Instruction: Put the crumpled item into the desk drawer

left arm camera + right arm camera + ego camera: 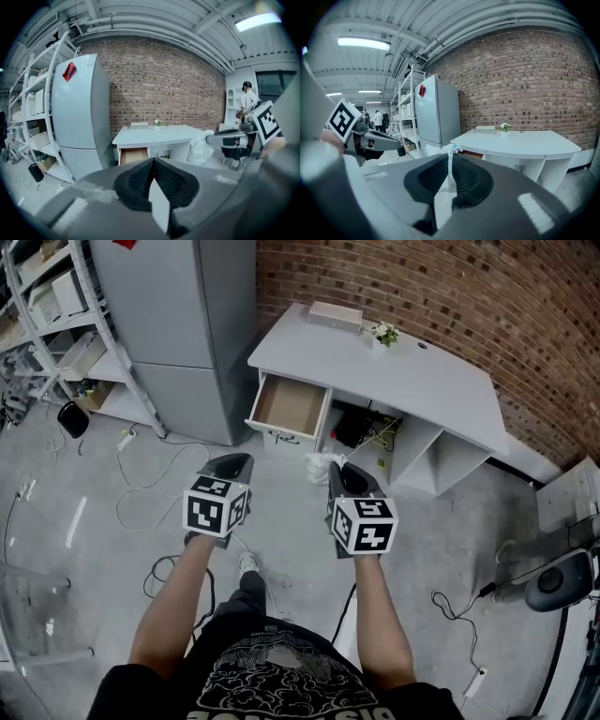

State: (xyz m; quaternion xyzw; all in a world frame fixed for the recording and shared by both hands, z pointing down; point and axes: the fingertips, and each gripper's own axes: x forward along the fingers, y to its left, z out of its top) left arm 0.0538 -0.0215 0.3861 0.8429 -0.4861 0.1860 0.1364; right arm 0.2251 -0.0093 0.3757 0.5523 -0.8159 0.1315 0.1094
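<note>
We carry the crumpled white item (pixel 322 463) clamped in the right claw (pixel 337 472), short of the counter's (pixel 441 381) open drawer (pixel 291 407), left claw (pixel 233 464) pressed together empty: pickup is done, while insertion and release remain.

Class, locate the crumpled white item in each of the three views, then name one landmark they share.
Head view: crumpled item, centre, held by the right gripper, below the desk.
Left gripper view: item right of centre, beside the desk.
Right gripper view: item at centre, pinched between that gripper's jaws.
Shared landmark: the white desk against the brick wall.
</note>
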